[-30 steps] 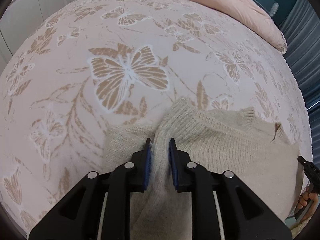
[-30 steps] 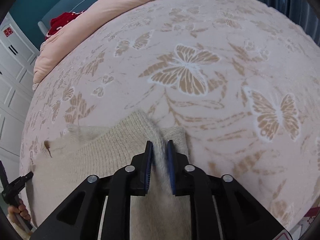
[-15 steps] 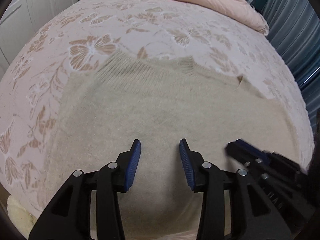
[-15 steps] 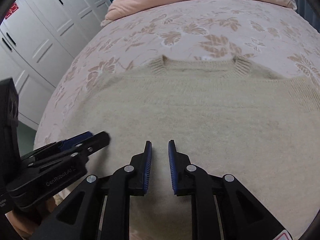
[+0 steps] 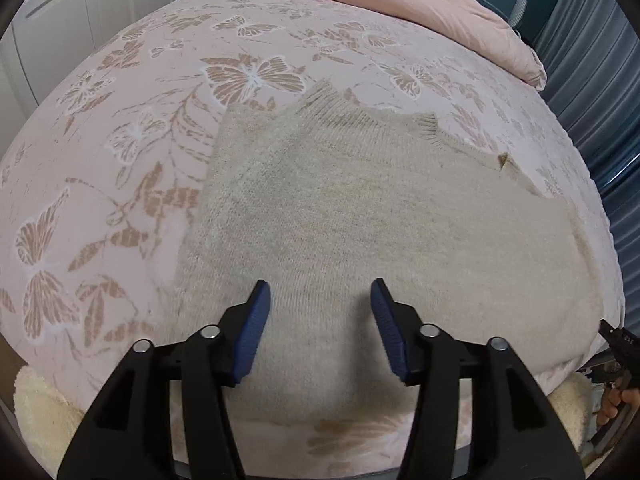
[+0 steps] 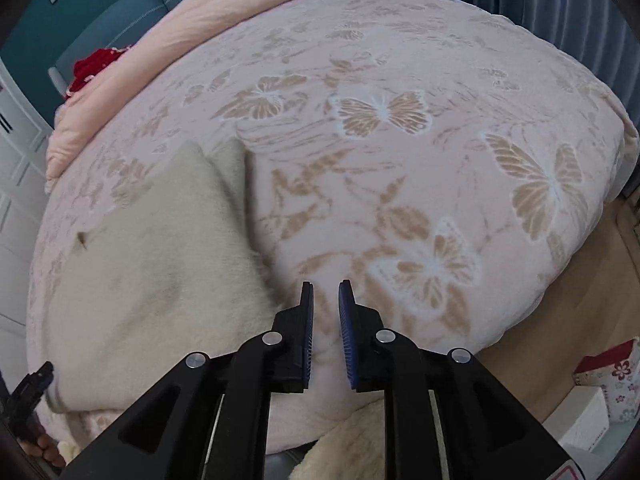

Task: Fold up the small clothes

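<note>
Lying flat on the bed, near its front edge: a soft cream sweater. Showing its ribbed neck band at the far side, pointing toward the pink pillow. Spreading wide across the pink bedspread with the tan butterflies.

Hanging just above the near part of the sweater: the left claw. Standing wide open, with the two blue pads far apart. Holding nothing. Showing only knit cloth in the gap between the fingers.

Hanging over the bedspread, just to the right of the sweater: the right claw. Standing only a little bit open, with a thin gap between the blue pads. Holding nothing in that gap. Sitting just beside the sweater's right edge, not on it. Looking a bit blurry along that edge of the sweater.

Peeking in at the far right of the left view: a black bit of the other tool with some fingers around it. Peeking in at the lower left of the right view: another black tool part.

Also showing: a fluffy cream rug below the bed edge, white closet doors on the left, blue curtains on the right, something red by the pillow, and a flowered box on the wood floor.
</note>
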